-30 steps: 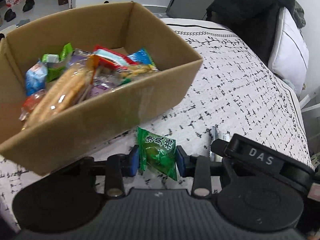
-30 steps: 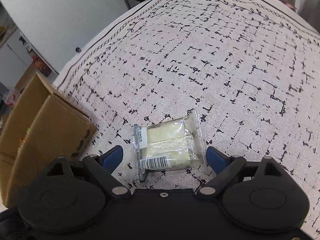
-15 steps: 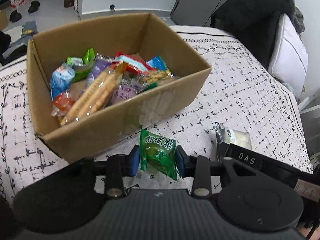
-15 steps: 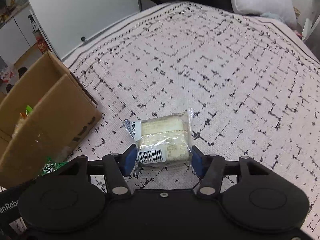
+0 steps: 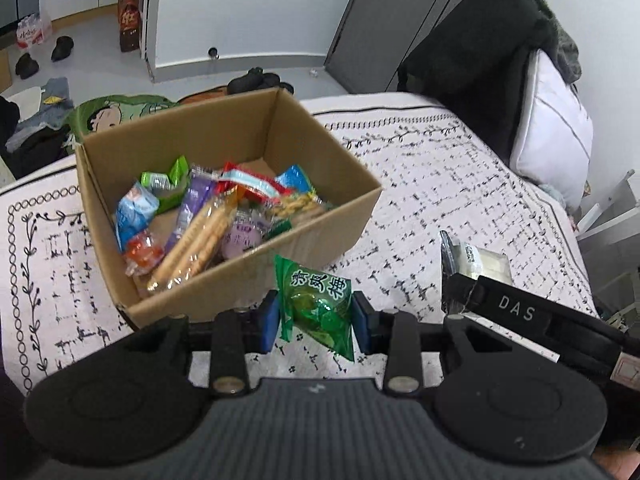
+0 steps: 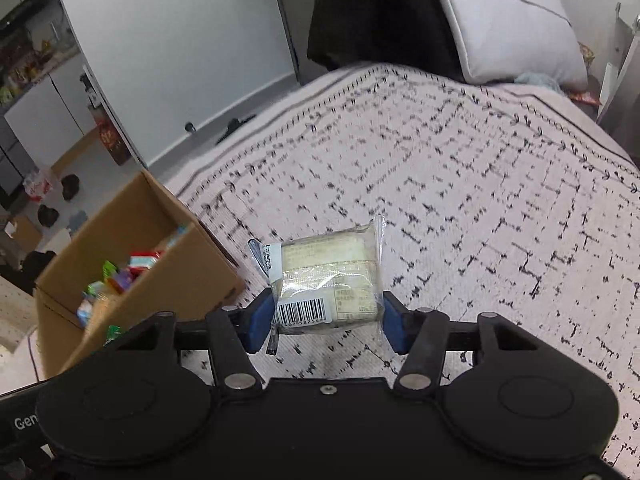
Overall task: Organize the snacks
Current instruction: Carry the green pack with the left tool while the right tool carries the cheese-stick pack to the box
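A bed covered by a white spread with a black dashed pattern point(image 5: 440, 184) fills most of both views, with a white pillow point(image 6: 508, 20) and a dark garment point(image 5: 476, 28) at its head. On the spread near the edge stands an open cardboard box point(image 5: 320, 224), its flaps up, holding a loose heap of wrapped snacks: a long pack of biscuits point(image 5: 192, 244) lies diagonally on top, with a purple packet point(image 5: 192, 200), a light blue packet point(image 5: 134, 212), a red-and-white wrapper point(image 5: 252, 180) and a small green pouch point(image 5: 168, 184) around it. The right gripper point(image 6: 326, 322) is clenched on a clear-wrapped pale sandwich cake point(image 6: 328, 280), barcode end toward the camera, held above the spread just to the right of the box; in the left wrist view the same cake shows beyond the black bar marked DAS. The left gripper point(image 5: 316, 322) is clamped on a small green candy packet point(image 5: 318, 304) with white characters, its blue pads pressing either side, held in front of the box's near wall and below the rim. Shoes point(image 5: 60, 48) and a brown carton point(image 5: 130, 28) sit on the floor beyond the bed.
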The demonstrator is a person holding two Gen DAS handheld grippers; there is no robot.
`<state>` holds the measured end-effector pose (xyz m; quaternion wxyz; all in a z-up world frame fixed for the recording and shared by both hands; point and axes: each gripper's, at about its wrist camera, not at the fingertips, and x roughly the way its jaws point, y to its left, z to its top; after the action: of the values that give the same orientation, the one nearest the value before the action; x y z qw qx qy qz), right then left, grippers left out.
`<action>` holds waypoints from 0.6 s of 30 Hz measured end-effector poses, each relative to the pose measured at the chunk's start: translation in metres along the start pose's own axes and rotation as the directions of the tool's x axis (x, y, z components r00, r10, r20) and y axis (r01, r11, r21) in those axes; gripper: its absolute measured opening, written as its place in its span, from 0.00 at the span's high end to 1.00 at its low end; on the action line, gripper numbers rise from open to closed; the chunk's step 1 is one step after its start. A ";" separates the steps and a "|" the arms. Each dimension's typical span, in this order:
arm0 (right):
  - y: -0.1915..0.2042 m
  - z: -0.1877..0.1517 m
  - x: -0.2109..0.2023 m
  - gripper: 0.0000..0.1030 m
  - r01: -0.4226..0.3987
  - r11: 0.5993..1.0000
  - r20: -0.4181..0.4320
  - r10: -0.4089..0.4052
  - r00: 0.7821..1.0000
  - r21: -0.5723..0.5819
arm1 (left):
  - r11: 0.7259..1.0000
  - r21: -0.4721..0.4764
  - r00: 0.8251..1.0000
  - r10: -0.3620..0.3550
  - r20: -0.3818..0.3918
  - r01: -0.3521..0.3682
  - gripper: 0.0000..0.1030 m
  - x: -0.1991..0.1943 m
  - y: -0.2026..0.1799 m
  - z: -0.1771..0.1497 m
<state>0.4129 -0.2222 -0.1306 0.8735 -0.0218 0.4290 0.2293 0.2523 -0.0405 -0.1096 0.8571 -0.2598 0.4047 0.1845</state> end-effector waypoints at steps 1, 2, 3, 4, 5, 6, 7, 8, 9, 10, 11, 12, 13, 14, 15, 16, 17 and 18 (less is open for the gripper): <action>0.000 0.001 -0.004 0.48 -0.005 1.000 0.010 0.005 1.000 0.003 | 1.000 0.000 1.000 -0.003 0.005 0.003 0.64 -0.002 -0.001 0.001; 0.000 0.002 -0.008 0.48 -0.011 1.000 0.021 0.010 1.000 0.006 | 1.000 0.000 1.000 -0.006 0.012 0.006 0.64 -0.006 -0.001 0.002; 0.000 0.003 -0.011 0.48 -0.016 1.000 0.031 0.016 0.999 0.008 | 1.000 0.000 1.000 -0.010 0.017 0.010 0.64 -0.008 -0.002 0.003; 0.000 0.004 -0.015 0.48 -0.022 1.000 0.042 0.021 0.999 0.009 | 1.000 0.001 1.000 -0.013 0.024 0.013 0.64 -0.011 -0.003 0.005; 0.000 0.004 -0.018 0.48 -0.029 1.000 0.053 0.028 0.998 0.012 | 1.000 0.005 0.999 -0.015 0.033 0.014 0.64 -0.015 -0.004 0.006; 0.000 0.005 -0.021 0.48 -0.035 0.999 0.062 0.034 0.997 0.015 | 1.000 0.010 0.999 -0.017 0.042 0.017 0.64 -0.018 -0.005 0.007; 0.000 0.006 -0.024 0.48 -0.045 0.999 0.072 0.044 0.996 0.021 | 1.000 0.010 0.999 -0.023 0.046 0.023 0.64 -0.021 -0.005 0.009; -0.001 0.007 -0.027 0.48 -0.055 0.998 0.082 0.053 0.995 0.028 | 1.000 0.007 0.998 -0.030 0.051 0.030 0.64 -0.024 -0.005 0.011; 0.000 0.008 -0.030 0.48 -0.066 0.997 0.097 0.063 0.993 0.032 | 0.999 0.008 0.998 -0.035 0.059 0.034 0.65 -0.027 -0.006 0.013; 0.000 0.008 -0.034 0.48 -0.073 0.997 0.111 0.069 0.991 0.034 | 0.999 0.010 0.997 -0.037 0.067 0.036 0.64 -0.030 -0.006 0.015; 0.000 0.009 -0.037 0.48 -0.080 0.996 0.125 0.075 0.989 0.035 | 0.999 0.013 0.996 -0.040 0.076 0.039 0.65 -0.033 -0.006 0.017; 0.001 0.009 -0.040 0.48 -0.086 0.996 0.135 0.081 0.987 0.037 | 0.999 0.014 0.995 -0.043 0.085 0.042 0.64 -0.036 -0.006 0.020; 0.001 0.010 -0.043 0.48 -0.095 0.995 0.147 0.088 0.985 0.039 | 0.999 0.016 0.995 -0.044 0.093 0.043 0.64 -0.039 -0.006 0.021; 0.002 0.011 -0.046 0.48 -0.103 0.994 0.159 0.095 0.983 0.040 | 0.999 0.017 0.994 -0.046 0.102 0.044 0.64 -0.042 -0.005 0.023; 0.002 0.011 -0.048 0.48 -0.109 0.993 0.168 0.100 0.981 0.041 | 0.999 0.016 0.993 -0.048 0.110 0.046 0.64 -0.045 -0.004 0.026; 0.003 0.012 -0.050 0.48 -0.118 0.992 0.180 0.109 0.978 0.040 | 0.999 0.016 0.992 -0.050 0.117 0.049 0.65 -0.047 -0.003 0.028; 0.004 0.012 -0.052 0.48 -0.124 0.991 0.187 0.115 0.976 0.039 | 0.999 0.014 0.991 -0.052 0.124 0.051 0.64 -0.050 -0.002 0.030; 0.005 0.012 -0.053 0.48 -0.132 0.991 0.196 0.123 0.973 0.037 | 0.999 0.011 0.990 -0.054 0.130 0.053 0.64 -0.052 -0.001 0.033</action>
<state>0.3920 -0.2353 -0.0818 0.8947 0.0501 0.3482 0.2751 0.2408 -0.0270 -0.0509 0.8873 -0.2547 0.3416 0.1765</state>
